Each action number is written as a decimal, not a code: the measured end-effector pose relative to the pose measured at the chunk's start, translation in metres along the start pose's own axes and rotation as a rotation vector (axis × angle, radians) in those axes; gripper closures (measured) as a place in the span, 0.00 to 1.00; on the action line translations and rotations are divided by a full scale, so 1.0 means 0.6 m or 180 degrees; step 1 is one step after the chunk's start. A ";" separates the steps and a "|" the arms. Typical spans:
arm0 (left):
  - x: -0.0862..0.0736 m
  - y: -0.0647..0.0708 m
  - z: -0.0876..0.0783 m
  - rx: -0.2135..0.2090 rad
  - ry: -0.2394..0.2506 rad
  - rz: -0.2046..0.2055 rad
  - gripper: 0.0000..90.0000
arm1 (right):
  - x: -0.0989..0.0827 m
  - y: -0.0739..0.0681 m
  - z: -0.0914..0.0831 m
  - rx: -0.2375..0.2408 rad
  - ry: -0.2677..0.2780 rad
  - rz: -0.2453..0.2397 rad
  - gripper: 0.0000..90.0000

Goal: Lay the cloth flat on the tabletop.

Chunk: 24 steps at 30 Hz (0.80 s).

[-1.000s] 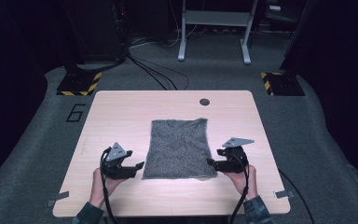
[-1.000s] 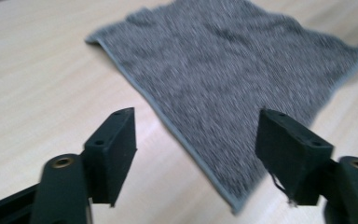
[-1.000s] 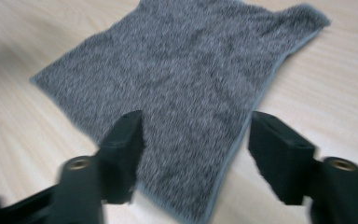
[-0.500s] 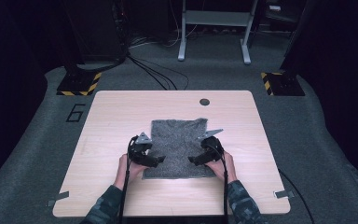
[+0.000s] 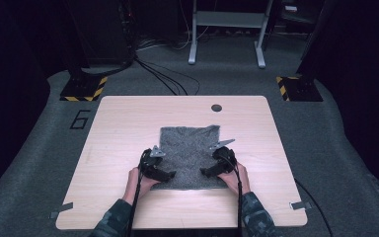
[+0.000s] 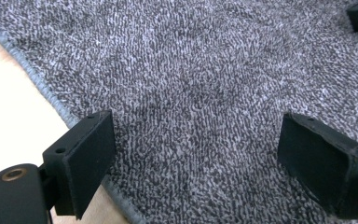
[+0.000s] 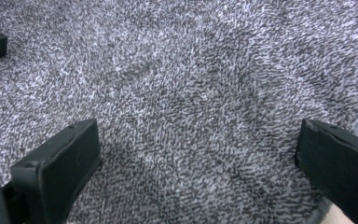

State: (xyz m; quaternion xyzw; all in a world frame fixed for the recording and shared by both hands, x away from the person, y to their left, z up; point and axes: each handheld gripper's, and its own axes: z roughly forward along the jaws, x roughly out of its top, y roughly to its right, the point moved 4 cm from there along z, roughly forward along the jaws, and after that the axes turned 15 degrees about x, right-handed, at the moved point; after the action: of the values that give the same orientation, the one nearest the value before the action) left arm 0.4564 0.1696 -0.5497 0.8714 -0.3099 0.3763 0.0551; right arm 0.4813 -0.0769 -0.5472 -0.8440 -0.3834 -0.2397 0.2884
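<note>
A grey towel [image 5: 190, 148] lies flat in the middle of the wooden table [image 5: 123, 128]. My left gripper [image 5: 171, 174] is low over the towel's near left part and my right gripper [image 5: 204, 172] over its near right part, tips pointing at each other. In the left gripper view the towel [image 6: 205, 70] spreads beneath the left gripper [image 6: 196, 158], beside its hemmed edge. In the right gripper view the right gripper [image 7: 196, 163] hangs over the towel [image 7: 191, 70]. Both pairs of jaws have just been opening and stand wide, nothing pinched between them.
A small dark round hole [image 5: 216, 107] sits near the table's far edge. On the carpet behind stand two yellow-and-black striped bases [image 5: 84, 90] [image 5: 296, 86], cables and a metal stand [image 5: 227, 34]. A "6" [image 5: 80, 119] marks the floor at left.
Both grippers came in from the towel's left and right sides onto its near part, moving toward each other and lower. The towel lies as before.
</note>
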 end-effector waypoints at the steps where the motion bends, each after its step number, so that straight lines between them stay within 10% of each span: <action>1: -0.001 0.001 -0.001 0.0035 0.0011 0.0016 0.13 | -0.002 0.001 -0.002 -0.0013 -0.0004 -0.0008 0.00; 24: -0.039 0.039 -0.033 0.0180 0.0102 0.0073 0.12 | -0.048 -0.041 -0.012 -0.0313 -0.0024 -0.0175 0.00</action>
State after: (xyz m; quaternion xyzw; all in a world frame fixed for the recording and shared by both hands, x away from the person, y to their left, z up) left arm 0.4182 0.1689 -0.5546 0.8628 -0.3081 0.3995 0.0311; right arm 0.4436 -0.0832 -0.5524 -0.8472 -0.3953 -0.2629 0.2385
